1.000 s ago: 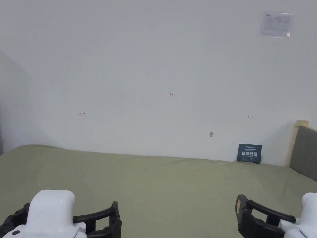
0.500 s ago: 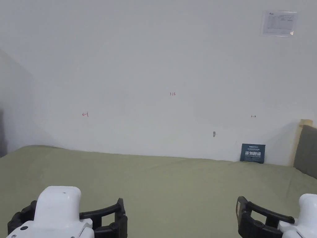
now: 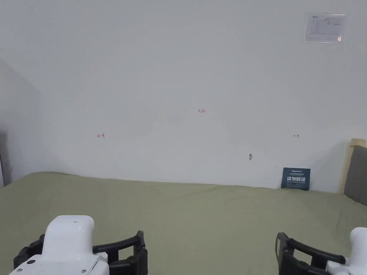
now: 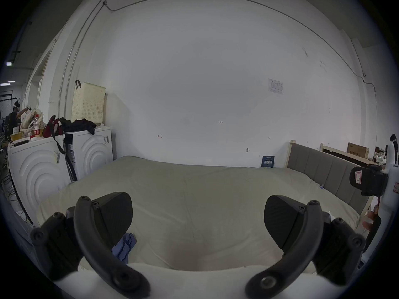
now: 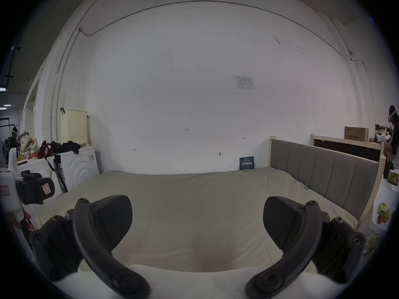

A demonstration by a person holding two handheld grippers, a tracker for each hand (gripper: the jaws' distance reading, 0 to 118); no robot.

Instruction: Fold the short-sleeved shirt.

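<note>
I seem to be working in a bare warehouse-like hall staged as a bedroom: a bed [image 5: 194,195] with a grey padded headboard [image 5: 323,170] stands against a plain white wall [image 3: 179,71], washing machines [image 4: 90,150] piled with clutter sit at its left, and cardboard boxes [image 5: 356,133] stand far right.

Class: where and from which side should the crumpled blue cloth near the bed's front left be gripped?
Grip the crumpled blue cloth at its raised upper bunch, coming from above with the open left hand-held gripper; it lies in a heap on the green bed sheet, with no flat edge visible.
</note>
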